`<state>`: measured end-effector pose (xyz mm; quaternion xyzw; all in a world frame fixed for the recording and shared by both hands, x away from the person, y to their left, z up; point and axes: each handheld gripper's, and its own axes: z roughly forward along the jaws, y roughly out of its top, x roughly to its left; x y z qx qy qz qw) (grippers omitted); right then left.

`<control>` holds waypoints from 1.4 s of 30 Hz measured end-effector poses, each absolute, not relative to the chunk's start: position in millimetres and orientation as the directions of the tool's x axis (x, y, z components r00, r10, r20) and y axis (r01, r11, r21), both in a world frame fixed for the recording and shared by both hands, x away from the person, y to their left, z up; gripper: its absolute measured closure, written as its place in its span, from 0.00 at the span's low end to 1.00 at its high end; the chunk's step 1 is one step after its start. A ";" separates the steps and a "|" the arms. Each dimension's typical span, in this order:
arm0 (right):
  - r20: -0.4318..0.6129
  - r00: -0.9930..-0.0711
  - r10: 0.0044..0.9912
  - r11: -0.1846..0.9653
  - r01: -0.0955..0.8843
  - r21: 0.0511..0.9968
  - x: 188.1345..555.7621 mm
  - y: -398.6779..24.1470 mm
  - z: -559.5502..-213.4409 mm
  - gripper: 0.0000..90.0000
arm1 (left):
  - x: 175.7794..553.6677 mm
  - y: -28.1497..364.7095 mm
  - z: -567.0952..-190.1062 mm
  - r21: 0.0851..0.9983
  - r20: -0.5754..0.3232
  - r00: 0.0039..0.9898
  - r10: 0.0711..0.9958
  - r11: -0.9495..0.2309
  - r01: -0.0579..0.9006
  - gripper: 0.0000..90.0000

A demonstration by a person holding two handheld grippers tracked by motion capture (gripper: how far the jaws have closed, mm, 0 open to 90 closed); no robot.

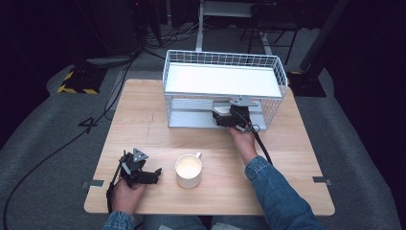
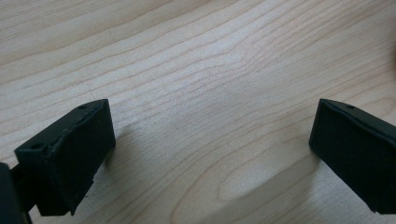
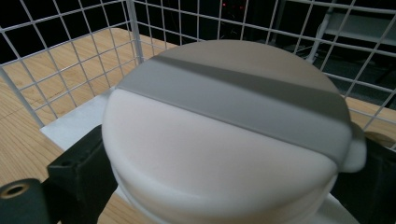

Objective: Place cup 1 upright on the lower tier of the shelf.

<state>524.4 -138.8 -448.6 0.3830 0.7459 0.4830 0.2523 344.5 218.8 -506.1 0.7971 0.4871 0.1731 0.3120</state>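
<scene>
A white mug stands upright near the table's front middle, handle pointing away. My left gripper rests on the wood just left of it, open; in the left gripper view only bare wood lies between its jaws. My right gripper reaches into the lower level of a white wire rack. It is shut on a second white mug, whose base faces the camera, with a handle stub at the right. That mug shows as a pale patch under the rack's shelf.
The rack has a white top shelf and a grey bottom tray, and stands at the far side of the wooden table. Wire mesh closes in around the held mug. Cables and dark stands lie on the floor beyond.
</scene>
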 end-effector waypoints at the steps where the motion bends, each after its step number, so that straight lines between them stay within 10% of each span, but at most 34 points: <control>1: -0.005 -0.578 0.816 0.236 0.324 0.916 524.6 -139.2 -449.1 0.08 | 344.5 218.8 -506.1 0.666 -0.028 0.465 0.885 -0.331 0.668 0.01; 42: -0.042 -0.597 0.801 0.272 0.299 0.915 501.2 -169.1 -432.3 0.00 | 344.6 218.4 -506.2 0.667 -0.030 0.465 0.885 -0.329 0.669 0.01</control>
